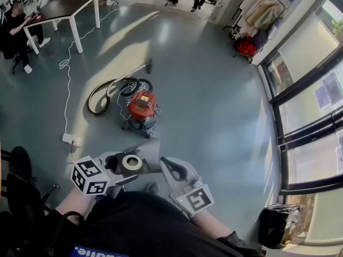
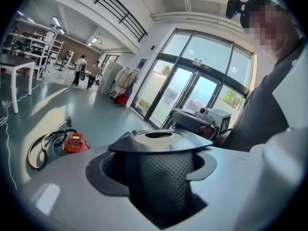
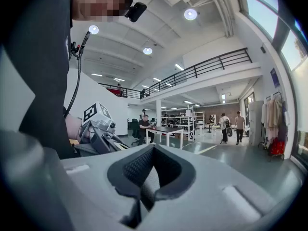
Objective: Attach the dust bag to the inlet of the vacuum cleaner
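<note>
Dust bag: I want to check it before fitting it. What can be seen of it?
The dust bag is a pale grey, cloth-like sack with a dark flat collar around a round, light-rimmed hole. It is held off the floor before the person, hole upward, its collar clamped in the left gripper. The sack trails toward the red vacuum cleaner, which stands apart on the floor. The shut right gripper sits close beside it; contact is unclear.
</note>
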Action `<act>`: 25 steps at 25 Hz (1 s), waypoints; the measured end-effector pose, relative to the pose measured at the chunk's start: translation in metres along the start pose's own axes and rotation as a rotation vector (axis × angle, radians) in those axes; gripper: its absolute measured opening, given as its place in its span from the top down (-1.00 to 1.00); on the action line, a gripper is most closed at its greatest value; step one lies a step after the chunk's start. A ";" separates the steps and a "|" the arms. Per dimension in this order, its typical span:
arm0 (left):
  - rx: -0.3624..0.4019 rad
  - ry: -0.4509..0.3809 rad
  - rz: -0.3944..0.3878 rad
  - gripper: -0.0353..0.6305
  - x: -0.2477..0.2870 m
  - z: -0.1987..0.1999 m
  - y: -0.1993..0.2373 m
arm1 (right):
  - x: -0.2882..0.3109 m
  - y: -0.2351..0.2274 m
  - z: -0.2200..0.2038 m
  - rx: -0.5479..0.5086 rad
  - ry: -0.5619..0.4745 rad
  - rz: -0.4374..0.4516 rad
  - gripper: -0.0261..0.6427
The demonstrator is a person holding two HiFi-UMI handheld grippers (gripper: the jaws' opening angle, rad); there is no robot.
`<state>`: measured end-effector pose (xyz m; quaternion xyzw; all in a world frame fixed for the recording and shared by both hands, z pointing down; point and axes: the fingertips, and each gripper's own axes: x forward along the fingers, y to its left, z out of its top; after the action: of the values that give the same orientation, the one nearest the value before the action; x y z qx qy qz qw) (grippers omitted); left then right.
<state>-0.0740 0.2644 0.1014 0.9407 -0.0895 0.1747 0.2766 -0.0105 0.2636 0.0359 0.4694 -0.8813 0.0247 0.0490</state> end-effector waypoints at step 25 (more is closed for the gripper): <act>-0.018 0.033 0.077 -0.08 0.046 -0.003 -0.010 | -0.032 -0.057 0.000 -0.063 -0.063 0.017 0.94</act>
<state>-0.0297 0.2714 0.1162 0.9310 -0.1227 0.1998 0.2797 0.0547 0.2587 0.0325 0.4605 -0.8868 -0.0175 0.0361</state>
